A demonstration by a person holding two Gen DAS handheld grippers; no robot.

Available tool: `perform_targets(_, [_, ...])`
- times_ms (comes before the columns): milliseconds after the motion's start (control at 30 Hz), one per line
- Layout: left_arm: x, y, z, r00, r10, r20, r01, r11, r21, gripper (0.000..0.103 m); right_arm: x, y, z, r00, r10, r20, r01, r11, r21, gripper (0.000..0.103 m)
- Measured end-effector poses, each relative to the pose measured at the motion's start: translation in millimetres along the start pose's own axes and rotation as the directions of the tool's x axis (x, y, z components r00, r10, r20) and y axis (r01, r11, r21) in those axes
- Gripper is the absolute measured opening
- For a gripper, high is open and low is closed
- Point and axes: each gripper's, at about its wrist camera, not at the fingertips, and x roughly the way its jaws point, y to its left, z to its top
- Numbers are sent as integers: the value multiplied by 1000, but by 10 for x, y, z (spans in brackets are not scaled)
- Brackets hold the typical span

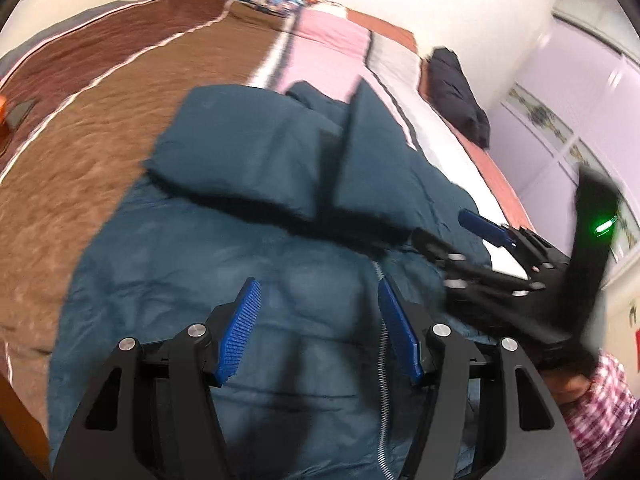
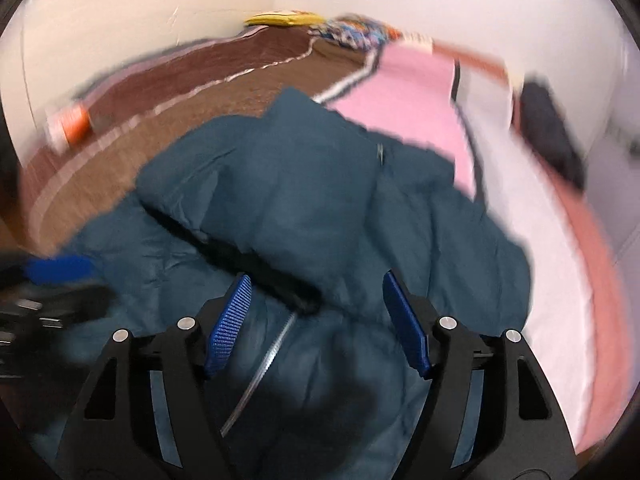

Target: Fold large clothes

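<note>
A dark teal puffer jacket [image 1: 248,184] lies on the bed with its zipper [image 1: 382,344] facing up and both sleeves folded across the chest. My left gripper [image 1: 320,328] is open and empty, just above the jacket's lower front. My right gripper [image 2: 318,320] is open and empty over the same jacket [image 2: 304,184], near the zipper [image 2: 264,364]. The right gripper also shows in the left wrist view [image 1: 476,236], at the jacket's right edge. The left gripper shows blurred in the right wrist view [image 2: 60,272] at the left.
The bed has a brown blanket [image 1: 92,120] on the left and a pink and white quilt [image 1: 332,36] on the right. A dark folded garment [image 1: 460,92] lies at the bed's right edge. An orange object [image 2: 72,124] sits far left. White wardrobe doors [image 1: 568,92] stand beyond.
</note>
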Motion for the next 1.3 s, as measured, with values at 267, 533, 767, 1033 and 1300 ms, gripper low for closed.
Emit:
perform_targets(267, [-151, 302, -18, 1000, 14, 25, -12, 997, -75, 61, 472, 355, 103, 991, -133, 33, 136, 978, -161, 24])
perform_targets(533, [-36, 331, 6, 1000, -6, 8, 6, 996, -86, 60, 217, -792, -129, 998, -61, -35, 69, 950, 304, 6])
perform_targets(767, [88, 169, 183, 1000, 19, 8, -19, 999, -38, 61, 334, -1592, -631, 962, 263, -71, -157, 751, 641, 54])
perform_targets(1033, [30, 166, 509, 993, 91, 78, -90, 996, -14, 61, 506, -2073, -826, 927, 374, 17, -221, 510, 831, 55])
perform_targets(1300, [170, 208, 952, 976, 176, 129, -176, 984, -12, 61, 786, -2192, -692, 895, 445, 12, -237, 454, 859, 11])
